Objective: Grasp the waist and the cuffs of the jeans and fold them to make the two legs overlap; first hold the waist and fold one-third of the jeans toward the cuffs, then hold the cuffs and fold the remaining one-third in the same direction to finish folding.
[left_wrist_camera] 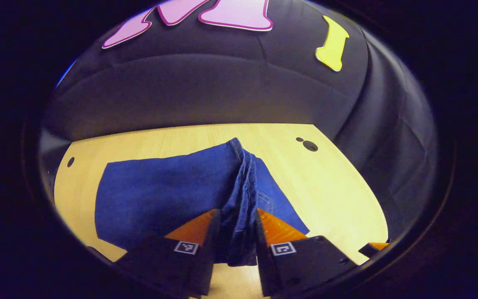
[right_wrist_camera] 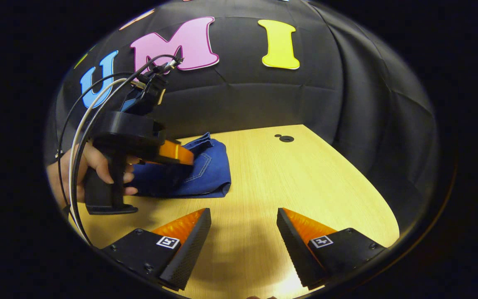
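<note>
My left gripper [left_wrist_camera: 235, 232] pinches a bunched edge of the jeans [left_wrist_camera: 168, 195], which spread away from it to the far left across the table [left_wrist_camera: 338, 182]. My right gripper [right_wrist_camera: 243, 232] hangs spread and empty over bare wood, the denim to its far left. Whether I'm holding waist or cuff, I cannot tell.
</note>
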A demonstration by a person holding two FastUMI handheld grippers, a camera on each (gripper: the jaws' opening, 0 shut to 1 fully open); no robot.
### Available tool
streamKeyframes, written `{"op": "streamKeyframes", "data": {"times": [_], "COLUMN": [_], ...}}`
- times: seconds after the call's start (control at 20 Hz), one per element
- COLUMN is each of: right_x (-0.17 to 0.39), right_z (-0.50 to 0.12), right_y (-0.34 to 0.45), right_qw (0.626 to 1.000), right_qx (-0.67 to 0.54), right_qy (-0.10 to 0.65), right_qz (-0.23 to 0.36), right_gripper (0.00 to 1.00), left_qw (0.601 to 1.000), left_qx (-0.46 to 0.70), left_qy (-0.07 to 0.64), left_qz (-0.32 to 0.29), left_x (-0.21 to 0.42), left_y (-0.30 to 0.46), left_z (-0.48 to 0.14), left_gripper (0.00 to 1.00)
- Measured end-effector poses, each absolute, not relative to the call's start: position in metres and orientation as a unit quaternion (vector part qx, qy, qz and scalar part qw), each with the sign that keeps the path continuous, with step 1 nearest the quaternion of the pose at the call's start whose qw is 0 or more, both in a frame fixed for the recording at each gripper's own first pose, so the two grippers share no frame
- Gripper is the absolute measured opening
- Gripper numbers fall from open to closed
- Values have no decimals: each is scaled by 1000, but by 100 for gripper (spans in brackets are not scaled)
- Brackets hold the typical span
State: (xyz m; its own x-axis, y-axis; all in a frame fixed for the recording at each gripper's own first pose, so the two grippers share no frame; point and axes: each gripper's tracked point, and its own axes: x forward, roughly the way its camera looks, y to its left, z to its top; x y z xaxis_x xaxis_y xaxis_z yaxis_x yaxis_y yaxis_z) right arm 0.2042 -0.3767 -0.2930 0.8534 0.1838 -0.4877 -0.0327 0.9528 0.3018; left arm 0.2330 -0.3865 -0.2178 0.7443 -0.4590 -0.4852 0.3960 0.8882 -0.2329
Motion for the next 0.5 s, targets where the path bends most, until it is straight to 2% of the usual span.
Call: {"op": "streamKeyframes", "data": {"times": [0.15, 0.35, 0.5], "right_x": [188, 164, 146], "right_z": [-282, -248, -198], "right_y": [-383, -387, -385], "right_qw": [955, 954, 962], "right_qx": [140, 157, 148], "right_qy": [257, 252, 224], "right_qz": [50, 44, 52], "right_gripper": [98, 98, 98], "left_qw": [926, 943, 957], "left_qx": [-102, -106, -112], "left_qy": [241, 162, 99], "left_qz": [-272, -270, -250], "left_x": [210, 165, 117], "left_y": [-389, -339, -280], "left_z": [-187, -131, -84], "left_gripper": [96, 98, 97]}}
